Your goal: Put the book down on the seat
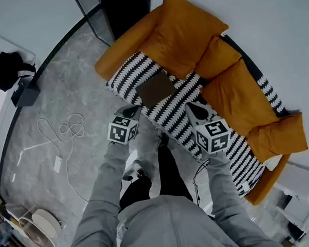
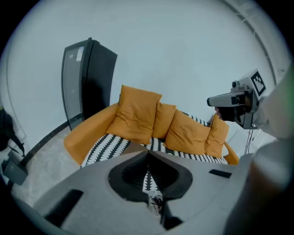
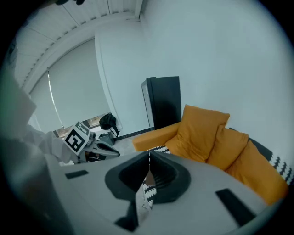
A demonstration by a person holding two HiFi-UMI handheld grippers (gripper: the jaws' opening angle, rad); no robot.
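A flat brown book [image 1: 155,88] lies on the black-and-white striped seat [image 1: 171,115] of an orange sofa [image 1: 234,98]. Neither gripper touches it. My left gripper [image 1: 133,112] hovers just off the seat's front edge, to the near left of the book, its jaws shut with nothing between them [image 2: 148,153]. My right gripper [image 1: 196,109] hangs over the striped seat to the near right of the book, jaws also closed tip to tip and empty [image 3: 149,153]. Both point toward the sofa's cushions [image 2: 138,114].
A tall black cabinet [image 2: 85,78] stands at the sofa's left end. On the marble floor lie a black bag [image 1: 9,69] and a white cable [image 1: 62,132]. The person's legs [image 1: 149,178] stand in front of the sofa. A wall runs behind it.
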